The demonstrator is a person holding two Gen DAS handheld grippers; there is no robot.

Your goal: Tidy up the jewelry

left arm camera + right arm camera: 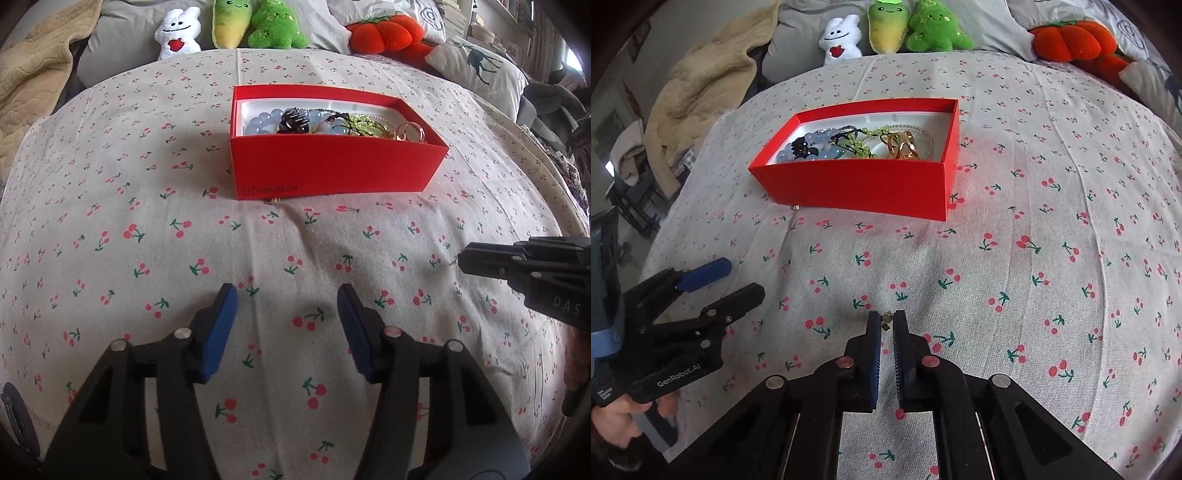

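A red box [332,170] stands on the cherry-print bedsheet. It holds a pale blue bead bracelet [262,122], a dark bead piece, a green bead strand [860,138] and gold rings [903,146]. My right gripper [886,317] is shut on a tiny gold earring [886,320], which is pinched at its fingertips just above the sheet, in front of the box. In the left wrist view the right gripper [465,260] enters from the right. My left gripper [288,295] hovers open over bare sheet with nothing between its blue pads [221,332]. Another tiny piece [275,201] lies against the box's front wall.
Plush toys line the far side of the bed: a white one [177,35], a green pair [258,24] and an orange one [384,33]. A beige blanket [698,96] is heaped at the left, and a deer-print pillow [480,66] lies at the right.
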